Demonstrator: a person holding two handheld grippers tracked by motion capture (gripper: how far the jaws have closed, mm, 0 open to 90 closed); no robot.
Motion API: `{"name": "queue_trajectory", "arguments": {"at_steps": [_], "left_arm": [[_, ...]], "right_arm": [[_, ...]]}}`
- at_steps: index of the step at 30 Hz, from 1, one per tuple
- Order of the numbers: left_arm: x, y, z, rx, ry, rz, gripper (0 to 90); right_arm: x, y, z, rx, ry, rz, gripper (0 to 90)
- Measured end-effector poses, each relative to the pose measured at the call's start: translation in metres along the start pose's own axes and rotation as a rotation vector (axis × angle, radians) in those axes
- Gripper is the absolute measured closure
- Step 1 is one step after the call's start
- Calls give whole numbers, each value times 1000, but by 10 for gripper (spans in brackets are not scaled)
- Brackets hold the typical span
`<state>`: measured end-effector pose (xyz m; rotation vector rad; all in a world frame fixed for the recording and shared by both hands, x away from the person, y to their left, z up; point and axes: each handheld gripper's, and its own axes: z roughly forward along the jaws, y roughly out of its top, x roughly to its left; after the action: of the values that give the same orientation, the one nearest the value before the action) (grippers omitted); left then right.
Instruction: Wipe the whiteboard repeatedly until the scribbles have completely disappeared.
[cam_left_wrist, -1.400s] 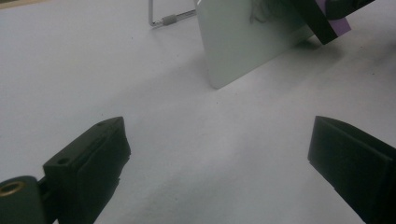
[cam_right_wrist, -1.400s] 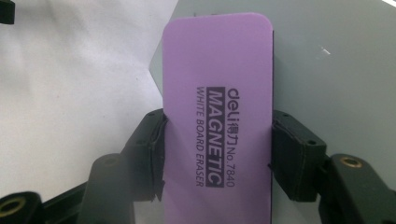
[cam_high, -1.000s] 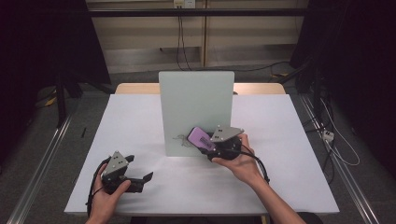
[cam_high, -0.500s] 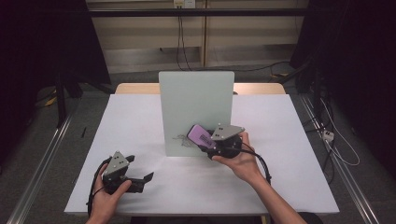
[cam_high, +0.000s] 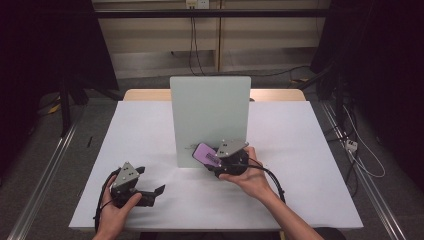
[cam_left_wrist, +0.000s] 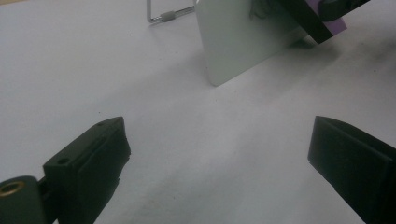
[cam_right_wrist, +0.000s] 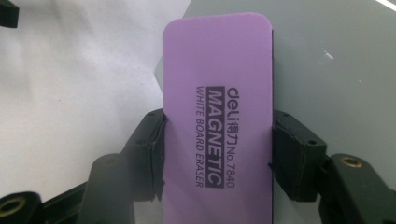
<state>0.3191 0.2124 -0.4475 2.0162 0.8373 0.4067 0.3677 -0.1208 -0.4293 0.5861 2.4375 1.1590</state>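
Note:
A purple magnetic whiteboard eraser (cam_right_wrist: 217, 93) sits between the pads of my right gripper (cam_right_wrist: 217, 154), which is shut on its long sides. In the high view the eraser (cam_high: 205, 153) is held low against the front of an upright pale grey whiteboard (cam_high: 210, 112) near its bottom edge. The right gripper (cam_high: 212, 160) is in a hand just right of the board's middle. My left gripper (cam_high: 152, 189) rests on the white table at the front left, open, with nothing between its jaws (cam_left_wrist: 219, 154). From there the board (cam_left_wrist: 238, 42) and the eraser's purple edge (cam_left_wrist: 341, 25) show ahead.
The white table (cam_high: 310, 150) runs wide on both sides of the board. A metal wire stand (cam_left_wrist: 163, 16) props the board from behind. Cables trail from both grippers toward the table's front edge. Dark floor and rails surround the table.
The right gripper has carried the eraser a little down and to the left along the board's face. The left gripper has stayed where it was.

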Motion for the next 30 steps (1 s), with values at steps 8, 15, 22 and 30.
{"name": "queue_trajectory", "arguments": {"at_steps": [8, 15, 22, 30], "left_arm": [[1, 0, -2, -9, 3, -3, 49], [2, -1, -4, -12, 4, -10, 49], [2, -1, -3, -12, 5, -9, 49], [2, 0, -4, -12, 6, -9, 49]], "right_arm": [[5, -1, 8, 17, 28, 0, 415], [-1, -1, -4, 24, -2, -15, 415], [-15, -1, -27, -23, -62, 13, 414], [-19, 3, -32, -42, -84, 28, 414]]}}
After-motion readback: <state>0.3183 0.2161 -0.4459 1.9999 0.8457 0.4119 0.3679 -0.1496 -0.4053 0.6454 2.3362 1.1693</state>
